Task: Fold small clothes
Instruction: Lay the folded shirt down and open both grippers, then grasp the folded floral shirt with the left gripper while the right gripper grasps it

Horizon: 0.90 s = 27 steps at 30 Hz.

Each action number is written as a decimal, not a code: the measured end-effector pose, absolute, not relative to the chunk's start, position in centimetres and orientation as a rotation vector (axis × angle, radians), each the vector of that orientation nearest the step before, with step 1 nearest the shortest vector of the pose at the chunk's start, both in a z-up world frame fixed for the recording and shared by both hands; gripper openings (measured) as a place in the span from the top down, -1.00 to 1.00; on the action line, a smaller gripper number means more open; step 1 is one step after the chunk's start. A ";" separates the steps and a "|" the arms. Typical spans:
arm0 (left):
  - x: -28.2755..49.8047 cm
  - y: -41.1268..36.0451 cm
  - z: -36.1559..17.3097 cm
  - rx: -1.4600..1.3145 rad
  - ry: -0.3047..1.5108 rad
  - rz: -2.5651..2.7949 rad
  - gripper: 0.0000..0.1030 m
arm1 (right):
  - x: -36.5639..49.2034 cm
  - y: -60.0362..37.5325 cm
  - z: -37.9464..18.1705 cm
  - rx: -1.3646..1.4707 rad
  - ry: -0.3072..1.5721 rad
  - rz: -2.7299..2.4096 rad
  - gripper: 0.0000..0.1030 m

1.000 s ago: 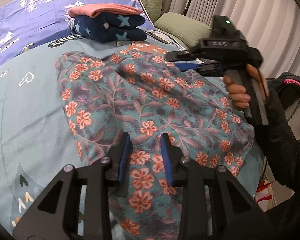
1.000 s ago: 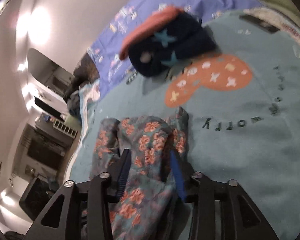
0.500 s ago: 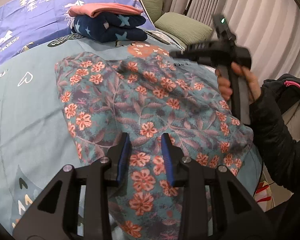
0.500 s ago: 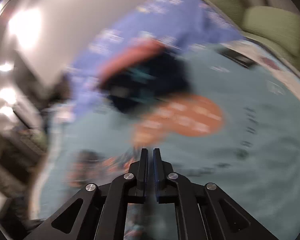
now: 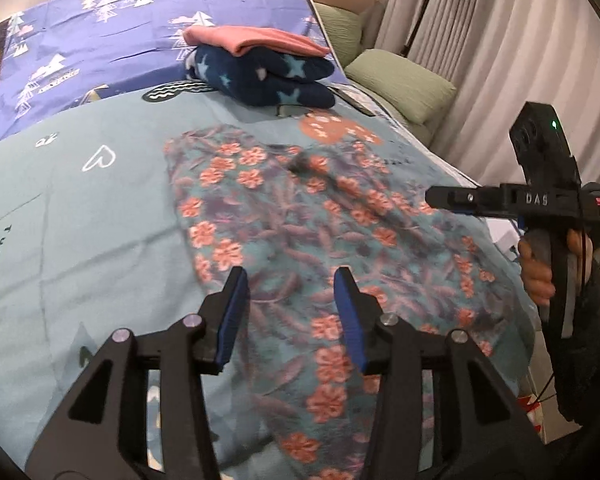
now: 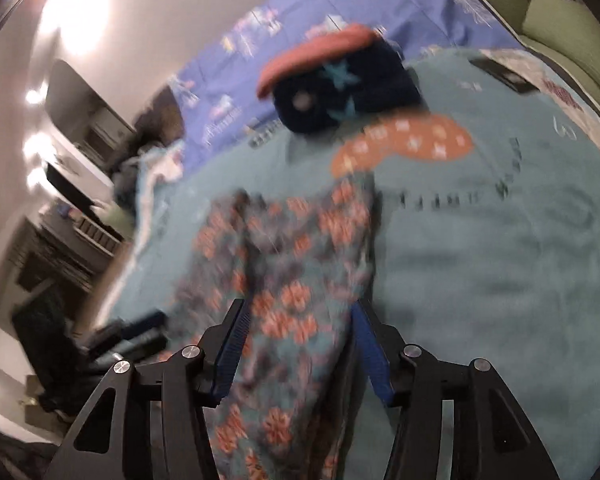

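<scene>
A teal floral garment [image 5: 300,232] with coral flowers lies spread on the teal bedspread [image 5: 80,220]. My left gripper [image 5: 290,312] is open just above its near part, with cloth showing between the jaws. The right gripper [image 5: 432,198] hovers over the garment's right edge in the left wrist view. In the right wrist view my right gripper [image 6: 300,344] is open, with the garment [image 6: 284,264] lying between and beyond the jaws; this view is blurred.
A folded stack, a pink piece [image 5: 256,38] on a navy star blanket [image 5: 268,80], sits at the back of the bed, also in the right wrist view [image 6: 340,88]. Green pillows [image 5: 404,84] and curtains are at right. The bed edge is right.
My right gripper shut, then opened again, and drew back to the garment's right edge. The lifted part of the garment now lies flat. My left gripper stayed open in place.
</scene>
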<state>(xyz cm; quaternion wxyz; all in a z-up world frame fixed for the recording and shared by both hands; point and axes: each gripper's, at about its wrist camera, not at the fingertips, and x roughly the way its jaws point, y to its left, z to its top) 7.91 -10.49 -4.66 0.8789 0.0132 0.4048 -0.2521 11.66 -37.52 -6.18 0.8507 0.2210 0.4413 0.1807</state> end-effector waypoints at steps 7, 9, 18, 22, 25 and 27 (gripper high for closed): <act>8.4 -10.0 -6.6 0.090 0.856 -0.411 0.04 | 11.7 -39.0 -7.0 0.423 0.883 0.133 0.92; 8.3 -9.4 -6.6 0.055 0.864 -0.407 0.04 | 11.7 -40.3 -8.7 0.413 0.955 0.048 0.92; 7.7 -7.5 -5.4 -0.065 0.887 -0.426 -0.01 | 7.7 -39.1 -4.5 0.450 0.868 0.283 -0.05; 8.2 -6.6 -5.6 -0.156 0.921 -0.466 -0.18 | 7.9 -37.8 -5.2 0.484 0.899 0.338 -0.33; 8.4 -6.5 -5.7 -0.172 0.935 -0.504 -0.18 | 8.4 -38.0 -6.1 0.510 0.928 0.319 -0.33; 8.5 -6.8 -5.8 -0.174 0.941 -0.556 -0.19 | 8.4 -38.0 -6.4 0.515 0.940 0.340 -0.33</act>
